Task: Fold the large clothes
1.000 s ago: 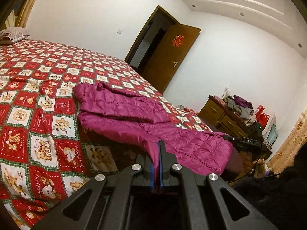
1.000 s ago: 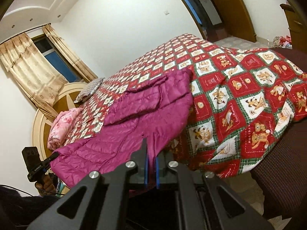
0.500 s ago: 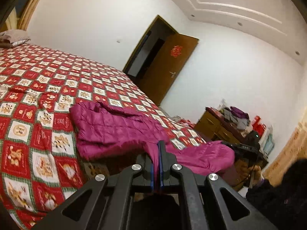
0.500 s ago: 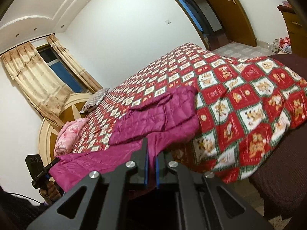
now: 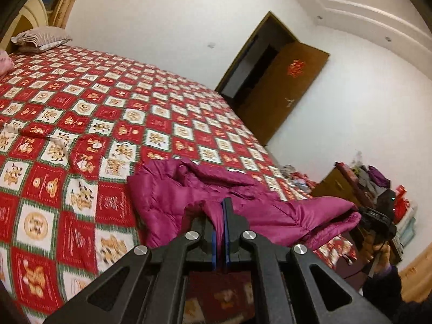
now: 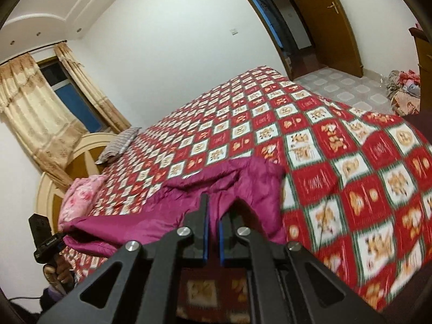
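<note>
Magenta quilted jacket [image 5: 172, 202] lies on the bed's checked bedspread [image 5: 81, 124], its near edge pinched in both the left gripper [image 5: 219, 216] and right gripper [image 6: 212, 210].

A bed [image 5: 113, 113] in a red checked quilt is filling the left of the frame, carrying a magenta jacket [image 5: 172, 194] low centre and pillows [image 5: 40, 37] upper left.

- Left wrist view looked forward and down from the bed's [image 5: 81, 113] foot edge, toward the door [image 5: 283, 86].
- Right wrist view faced the headboard [image 6: 81, 156]; both shared the magenta jacket [image 6: 243, 186].
</note>
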A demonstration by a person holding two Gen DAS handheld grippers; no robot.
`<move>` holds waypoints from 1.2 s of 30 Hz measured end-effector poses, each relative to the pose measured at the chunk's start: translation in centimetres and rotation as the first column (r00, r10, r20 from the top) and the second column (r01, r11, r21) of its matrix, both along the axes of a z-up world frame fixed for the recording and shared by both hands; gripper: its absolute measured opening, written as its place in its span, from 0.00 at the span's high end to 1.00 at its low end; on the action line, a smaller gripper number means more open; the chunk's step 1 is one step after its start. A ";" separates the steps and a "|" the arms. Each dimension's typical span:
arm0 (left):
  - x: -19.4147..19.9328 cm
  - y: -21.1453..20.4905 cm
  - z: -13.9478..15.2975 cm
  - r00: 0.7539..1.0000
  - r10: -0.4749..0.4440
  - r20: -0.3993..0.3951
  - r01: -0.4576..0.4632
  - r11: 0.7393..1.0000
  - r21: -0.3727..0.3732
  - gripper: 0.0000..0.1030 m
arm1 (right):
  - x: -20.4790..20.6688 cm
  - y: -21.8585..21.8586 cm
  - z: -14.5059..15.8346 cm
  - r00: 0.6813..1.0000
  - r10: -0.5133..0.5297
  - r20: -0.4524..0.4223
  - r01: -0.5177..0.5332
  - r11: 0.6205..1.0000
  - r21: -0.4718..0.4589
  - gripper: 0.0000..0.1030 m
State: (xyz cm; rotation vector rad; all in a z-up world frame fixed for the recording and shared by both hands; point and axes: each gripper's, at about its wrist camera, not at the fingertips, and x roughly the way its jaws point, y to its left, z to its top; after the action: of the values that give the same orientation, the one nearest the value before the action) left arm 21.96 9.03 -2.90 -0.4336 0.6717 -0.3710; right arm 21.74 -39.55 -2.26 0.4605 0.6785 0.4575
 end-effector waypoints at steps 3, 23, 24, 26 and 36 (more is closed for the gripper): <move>2.5 0.0 -0.8 0.999 0.028 -0.035 -0.028 0.999 0.018 0.97 | 2.7 0.9 -0.6 1.000 -0.013 -0.017 0.013 1.000 -0.024 0.93; 15.9 -1.3 -7.9 0.945 0.206 -0.256 -0.158 0.968 0.194 0.97 | 16.4 4.8 -7.4 0.980 -0.101 -0.172 0.087 0.992 -0.089 0.93; 16.4 -1.5 -8.2 0.941 0.216 -0.260 -0.163 0.964 0.208 0.97 | 16.9 5.0 -7.6 0.979 -0.103 -0.176 0.088 0.992 -0.094 0.93; 17.1 -1.7 -8.8 0.935 0.231 -0.268 -0.172 0.959 0.228 0.97 | 17.9 5.4 -8.1 0.977 -0.104 -0.184 0.086 0.991 -0.102 0.93; 19.7 -2.7 -11.6 0.907 0.296 -0.300 -0.193 0.924 0.329 0.97 | 21.6 7.0 -11.9 0.959 -0.152 -0.241 0.115 0.980 -0.161 0.93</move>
State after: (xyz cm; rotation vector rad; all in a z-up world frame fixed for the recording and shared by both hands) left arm 41.68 6.29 -14.49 -0.2963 0.9868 0.0544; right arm 43.36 -32.52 -14.20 0.4272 0.9137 0.2199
